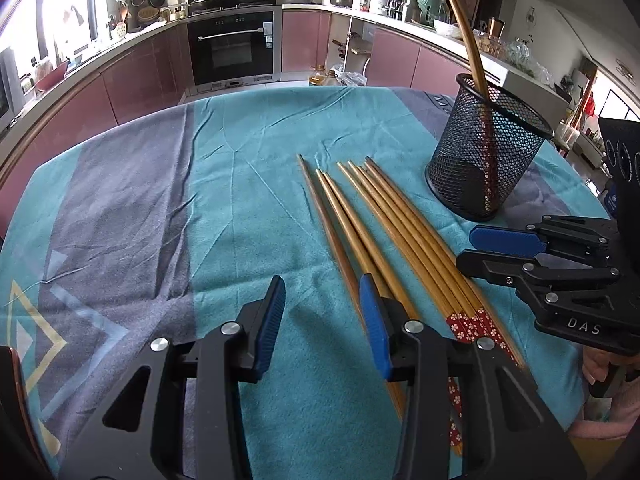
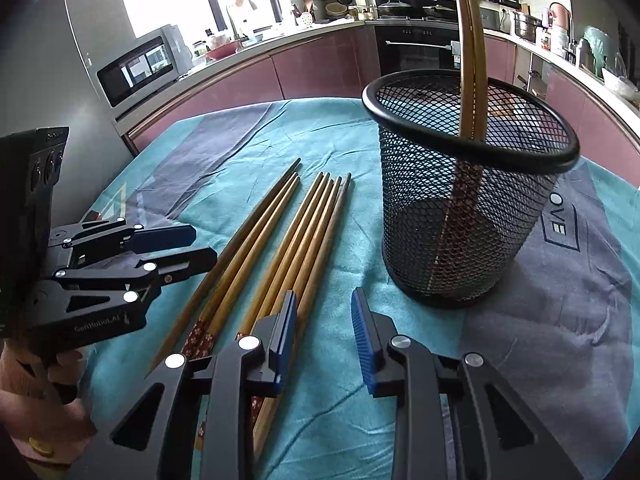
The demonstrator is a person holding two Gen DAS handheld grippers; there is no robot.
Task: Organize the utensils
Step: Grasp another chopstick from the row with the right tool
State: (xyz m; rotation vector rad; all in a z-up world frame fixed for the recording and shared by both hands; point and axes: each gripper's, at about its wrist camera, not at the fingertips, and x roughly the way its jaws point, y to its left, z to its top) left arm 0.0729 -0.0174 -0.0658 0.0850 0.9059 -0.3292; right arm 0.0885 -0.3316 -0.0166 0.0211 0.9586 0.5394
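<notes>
Loose chopsticks lie side by side on the cloth, just left of the mesh cup, which already holds a pair. Both my claws, left gripper and right gripper, gape with nothing gripped. I judge the sticks light, stiff and slick; I'd pinch near the patterned ends.

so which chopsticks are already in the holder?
The pair standing upright in the black mesh cup, red patterned ends down, tips leaning on the rim. All the other chopsticks lie flat on the teal cloth.
</notes>
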